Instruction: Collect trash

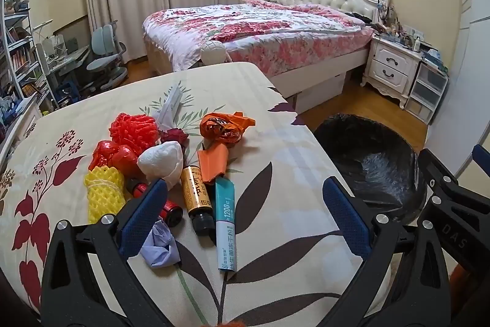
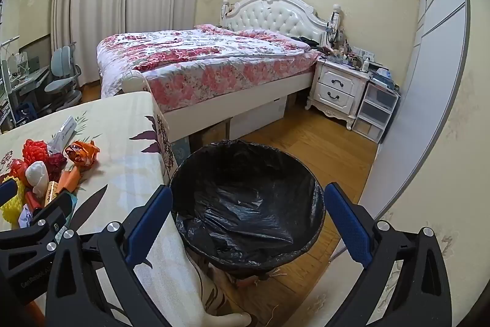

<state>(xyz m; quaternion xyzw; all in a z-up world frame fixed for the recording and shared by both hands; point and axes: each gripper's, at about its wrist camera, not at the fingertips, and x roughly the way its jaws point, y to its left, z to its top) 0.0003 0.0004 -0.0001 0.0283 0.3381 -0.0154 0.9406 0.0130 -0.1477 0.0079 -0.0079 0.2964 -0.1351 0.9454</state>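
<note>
A heap of trash lies on the floral-clothed table: red mesh, yellow foam net, white tissue wad, gold bottle, teal sachet, orange wrapper, purple crumpled paper. My left gripper hovers open just above the near side of the heap, with nothing between its fingers. A bin lined with a black bag stands on the floor beside the table. My right gripper stands open over the bin, holding nothing.
The table's corner is close to the bin. A bed lies behind, with a white nightstand and plastic drawers to its right. A wardrobe door lines the right side. A desk and chair stand far left.
</note>
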